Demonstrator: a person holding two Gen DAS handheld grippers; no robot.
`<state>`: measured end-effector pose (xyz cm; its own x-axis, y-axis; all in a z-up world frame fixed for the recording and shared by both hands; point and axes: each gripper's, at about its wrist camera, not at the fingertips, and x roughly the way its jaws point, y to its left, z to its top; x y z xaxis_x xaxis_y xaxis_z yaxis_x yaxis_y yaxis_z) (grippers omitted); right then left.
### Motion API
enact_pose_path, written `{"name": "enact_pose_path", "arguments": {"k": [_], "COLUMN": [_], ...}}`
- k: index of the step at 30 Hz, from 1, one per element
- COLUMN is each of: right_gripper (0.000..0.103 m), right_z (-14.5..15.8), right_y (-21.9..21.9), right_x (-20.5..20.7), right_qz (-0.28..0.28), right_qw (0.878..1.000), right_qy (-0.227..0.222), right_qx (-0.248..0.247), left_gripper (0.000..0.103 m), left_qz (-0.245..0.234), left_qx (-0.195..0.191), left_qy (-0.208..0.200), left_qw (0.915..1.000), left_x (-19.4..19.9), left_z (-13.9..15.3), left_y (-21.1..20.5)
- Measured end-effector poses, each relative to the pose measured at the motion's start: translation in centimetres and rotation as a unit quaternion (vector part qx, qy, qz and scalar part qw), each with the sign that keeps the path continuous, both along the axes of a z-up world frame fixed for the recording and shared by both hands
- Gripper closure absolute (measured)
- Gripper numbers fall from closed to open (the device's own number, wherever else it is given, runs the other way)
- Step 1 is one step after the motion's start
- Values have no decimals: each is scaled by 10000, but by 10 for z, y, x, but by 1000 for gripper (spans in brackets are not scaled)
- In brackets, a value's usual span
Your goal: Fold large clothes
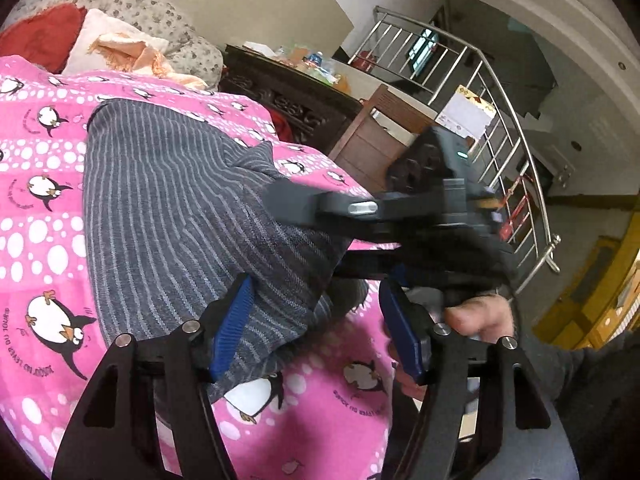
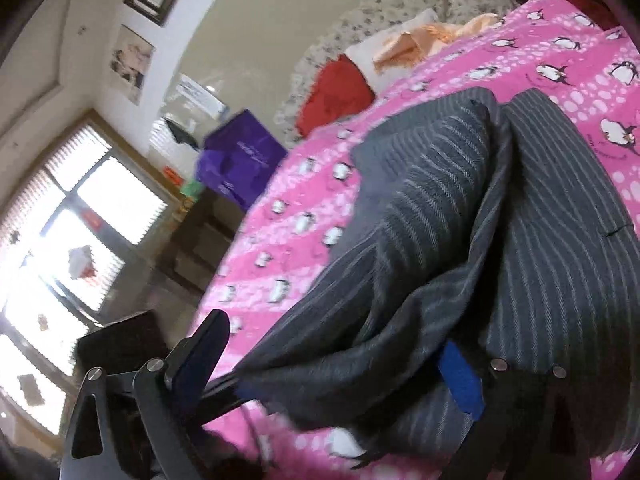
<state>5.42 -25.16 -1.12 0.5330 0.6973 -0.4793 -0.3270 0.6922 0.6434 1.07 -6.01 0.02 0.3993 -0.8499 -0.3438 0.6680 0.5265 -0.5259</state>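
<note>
The left gripper [image 1: 316, 332] stands with its jaws apart, the near end of the grey striped garment [image 1: 176, 208] lying loosely between its blue pads [image 1: 232, 328] without being pinched. The right gripper [image 2: 332, 372] is also spread wide; a bunched fold of the garment [image 2: 460, 248] sags across its opening, one pad [image 2: 460, 376] half buried under the cloth, the other clear of it. Neither has a grip. The garment lies doubled on the pink penguin blanket [image 1: 44, 216], close to the bed's near edge, probably set there so that both tools can reach its hem from one side. In the left wrist view the right gripper [image 1: 280, 204] crosses just above the cloth, with a hand [image 1: 480, 316] beside the left pad, so the two are crowded together. Open blanket stretches beyond the garment toward the pillows [image 1: 120, 44], giving room to fold away from the edge.
</note>
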Motion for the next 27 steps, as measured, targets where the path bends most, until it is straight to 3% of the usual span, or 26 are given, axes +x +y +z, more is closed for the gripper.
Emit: {"name": "enact_pose_path", "arguments": {"k": [1,2,5,10,15,18,21,22,24,25,27], "right_gripper": [40,57,79,84,84,84,84,84,85,85,87], "right_z": [-3,-5,-3,40,57,37,-10,-31,-52,-61,-72], "right_y": [3,4,-2,-29,-83,-121,-142,-144,-146,-149,-155], "right_x": [4,7,10,5,4,12,21,22,21,21,22], "right_qz": [-31,-33,107,348,373,374,452,529,598,535,470], "right_qw": [9998,9995,9990,9954,9975,9990,9940,9909,9874,9869,9842], "right_qy": [31,55,-4,-615,-490,-33,577,782,930,944,963], "right_qx": [-169,-319,-439,-641,-357,242,817,962,1133,1198,1408], "left_gripper": [39,39,39,39,39,39,39,42,82,85,89], "left_qz": [-58,-183,-515,-520,103,323,325,192,2,111,294], "left_qx": [0,-10,33,-316,-496,-484,-292,-92,439,863,1359], "left_qy": [-7,10,-42,-124,10,166,262,319,570,533,542], "left_qw": [10000,9998,9987,9981,9987,9982,9987,9993,9974,9948,9888], "left_x": [-2,-4,-14,-17,6,23,43,50,58,57,49], "left_z": [0,0,5,31,49,57,61,55,35,24,-2], "left_y": [0,0,-1,17,30,23,-1,-16,-38,-48,-50]}}
